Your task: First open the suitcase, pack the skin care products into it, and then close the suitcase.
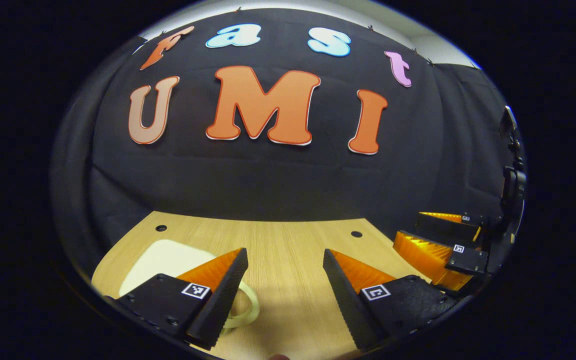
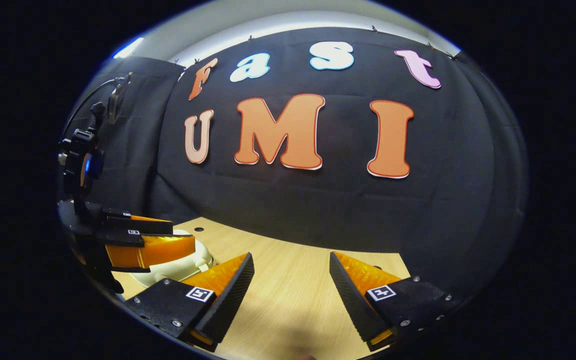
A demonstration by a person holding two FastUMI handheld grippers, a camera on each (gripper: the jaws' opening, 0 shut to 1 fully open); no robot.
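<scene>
A cream suitcase (image 1: 168,257) lies flat on the wooden table (image 1: 288,240) at the lower left of the left gripper view; its looped handle (image 1: 248,306) peeks out beside my left finger. My left gripper (image 1: 284,255) hovers open over bare wood just right of the case. The right gripper (image 1: 409,227) shows at the far right, off the table's right side. In the right gripper view, my right gripper (image 2: 291,257) is open above the table with nothing between its fingers. There the left gripper (image 2: 180,233) hangs over the rounded suitcase (image 2: 183,267).
Two small dark holes (image 1: 356,234) (image 1: 161,228) sit near the table's far edge, right against the black cloth wall. Bare wood stretches between the two grippers. A camera mount (image 2: 80,165) rises above the left gripper.
</scene>
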